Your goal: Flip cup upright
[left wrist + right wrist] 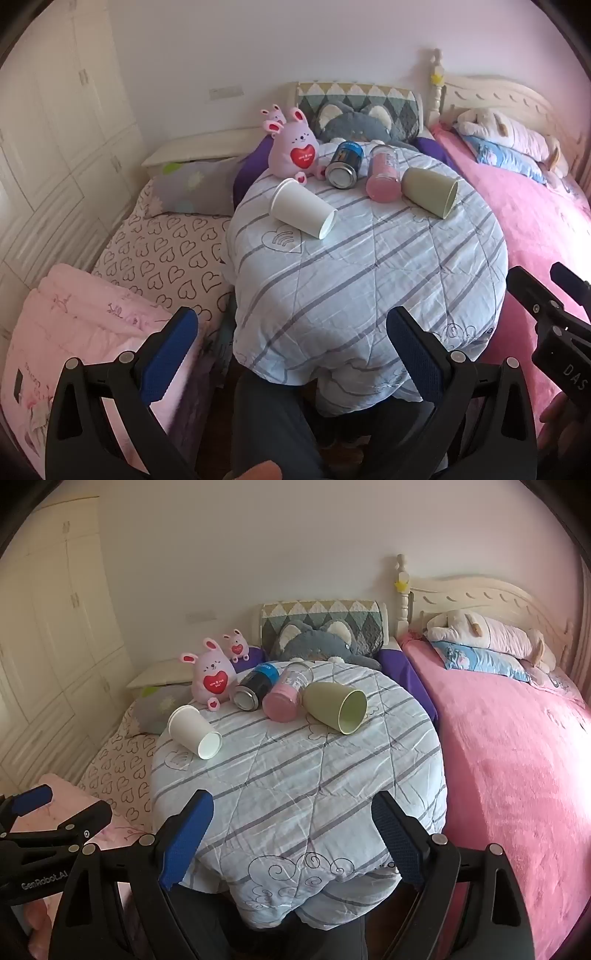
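Observation:
A white paper cup (302, 207) (194, 731) lies on its side at the left of a round table covered by a striped quilt (369, 273) (295, 775). A green cup (430, 191) (334, 706) lies on its side at the right, mouth toward me. A dark can (344, 164) (255, 691) and a pink bottle (384, 172) (286, 696) lie between them. My left gripper (291, 350) is open and empty at the table's near edge. My right gripper (291, 834) is open and empty there too.
A pink bunny toy (293, 149) (213, 675) sits at the table's back left. A heart-print bed (166, 254) lies left, a pink bed (517, 229) (517, 757) right. A grey plush (317, 642) and pillows lie behind. The right gripper shows in the left view (554, 325).

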Tool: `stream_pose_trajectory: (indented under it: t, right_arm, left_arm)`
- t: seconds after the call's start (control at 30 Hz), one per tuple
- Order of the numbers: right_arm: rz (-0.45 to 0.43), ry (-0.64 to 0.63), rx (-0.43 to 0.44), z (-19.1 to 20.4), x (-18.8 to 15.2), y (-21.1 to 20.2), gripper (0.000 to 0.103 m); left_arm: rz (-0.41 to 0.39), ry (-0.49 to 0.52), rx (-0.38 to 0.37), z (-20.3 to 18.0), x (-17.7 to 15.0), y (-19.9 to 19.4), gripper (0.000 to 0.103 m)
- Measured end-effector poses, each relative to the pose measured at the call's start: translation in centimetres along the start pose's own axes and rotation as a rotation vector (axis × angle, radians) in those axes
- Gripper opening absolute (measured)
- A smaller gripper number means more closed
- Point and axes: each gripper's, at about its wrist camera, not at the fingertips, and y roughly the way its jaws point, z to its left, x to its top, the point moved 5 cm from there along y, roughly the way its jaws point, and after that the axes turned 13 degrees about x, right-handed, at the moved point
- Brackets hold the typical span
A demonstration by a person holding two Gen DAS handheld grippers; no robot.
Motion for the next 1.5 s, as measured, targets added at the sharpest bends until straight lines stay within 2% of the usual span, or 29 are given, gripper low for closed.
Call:
stream_pose_trajectory:
  t: [1.1, 1.17, 1.5]
  right_arm:
    - [-0.002, -0.016, 0.012, 1.2, 0.7, 0.1, 0.089]
    - [0.001, -0.025, 0.014, 1.6, 0.6, 1.2, 0.089]
    - [0.005, -0.038, 0.018, 2.0, 1.1, 1.9, 0.089]
  left_arm:
    - [-0.015, -0.04, 0.036, 2.1, 0.9, 0.2, 0.103]
    - [-0.016, -0.04, 0.038, 2.1, 1.0, 0.3, 0.103]
    - [-0.02, -0.051, 0.046, 2.8, 1.4, 1.0, 0.103]
